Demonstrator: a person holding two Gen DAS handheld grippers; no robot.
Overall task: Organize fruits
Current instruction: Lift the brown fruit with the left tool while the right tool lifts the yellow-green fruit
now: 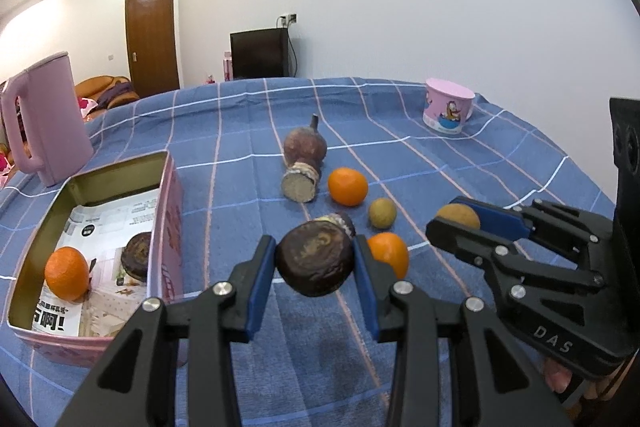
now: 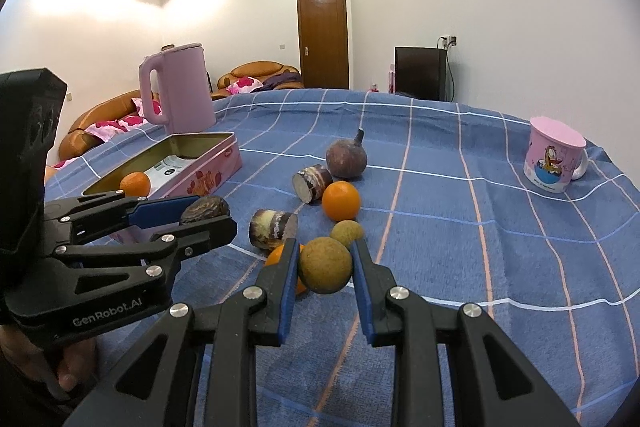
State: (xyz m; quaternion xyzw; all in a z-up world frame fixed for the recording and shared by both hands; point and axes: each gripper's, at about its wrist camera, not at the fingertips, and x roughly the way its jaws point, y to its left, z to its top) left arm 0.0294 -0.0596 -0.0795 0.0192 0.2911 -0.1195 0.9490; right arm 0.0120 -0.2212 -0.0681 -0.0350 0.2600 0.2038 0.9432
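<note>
Pink tin (image 1: 168,211) sat far left, open, with an orange and a dark fruit already inside. Next over, left gripper (image 1: 316,259) clamped on a dark wrinkled fruit (image 1: 316,261), just right of the tin wall, so nearest by far. Further right, right gripper (image 2: 325,269) squeezed tight on a tan round fruit (image 2: 325,269), well off from the tin.

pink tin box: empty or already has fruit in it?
Not empty. The lidless pink rectangular tin box holds an orange and a dark brown round fruit on printed paper.
</note>
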